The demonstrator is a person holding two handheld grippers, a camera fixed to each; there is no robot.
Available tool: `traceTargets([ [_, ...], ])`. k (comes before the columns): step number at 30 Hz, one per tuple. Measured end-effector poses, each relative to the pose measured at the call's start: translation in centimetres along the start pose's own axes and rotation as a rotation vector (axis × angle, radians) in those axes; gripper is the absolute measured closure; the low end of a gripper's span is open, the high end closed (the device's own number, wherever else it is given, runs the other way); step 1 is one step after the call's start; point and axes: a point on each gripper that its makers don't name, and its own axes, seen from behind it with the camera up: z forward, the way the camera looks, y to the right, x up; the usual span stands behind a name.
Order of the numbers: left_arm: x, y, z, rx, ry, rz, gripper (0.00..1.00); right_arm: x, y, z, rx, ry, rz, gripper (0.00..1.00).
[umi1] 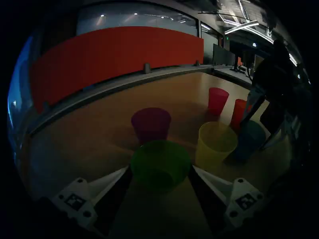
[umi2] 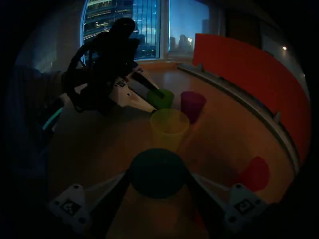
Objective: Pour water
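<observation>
Left gripper (umi1: 160, 171) clamped on upright translucent green plastic cup (umi1: 160, 159) | right gripper (umi2: 158, 176) clamped on upright dark teal plastic cup (umi2: 157, 167) | translucent yellow plastic cup (umi2: 169, 126) stands dead ahead of right gripper, just beyond teal | looks the likelier pour target

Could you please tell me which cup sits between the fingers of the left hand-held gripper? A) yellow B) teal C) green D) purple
C: the green cup sits between the fingers of the left hand-held gripper, both pressing on its sides, while the teal cup sits in the right hand-held gripper.
</observation>
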Motion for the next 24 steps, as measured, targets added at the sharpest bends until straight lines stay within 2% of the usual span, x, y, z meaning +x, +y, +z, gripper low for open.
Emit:
traceTargets([
  [4, -0.03, -0.07, 0.00, 0.006, -0.004, 0.005, 0.04, 0.03, -0.03, 0.08, 0.001, 0.001, 0.000, 0.05],
  [6, -0.03, -0.07, 0.00, 0.007, -0.007, 0.005, 0.06, 0.03, -0.05, 0.11, 0.002, 0.001, -0.001, 0.05],
  [8, 0.01, -0.04, -0.01, 0.006, -0.009, 0.003, 0.13, 0.04, -0.07, 0.11, 0.002, 0.001, -0.002, 0.05],
  [24, 0.53, 0.27, -0.30, 0.002, -0.002, 0.007, 0.15, -0.16, -0.04, 0.36, -0.007, 0.004, -0.004, 0.06],
])
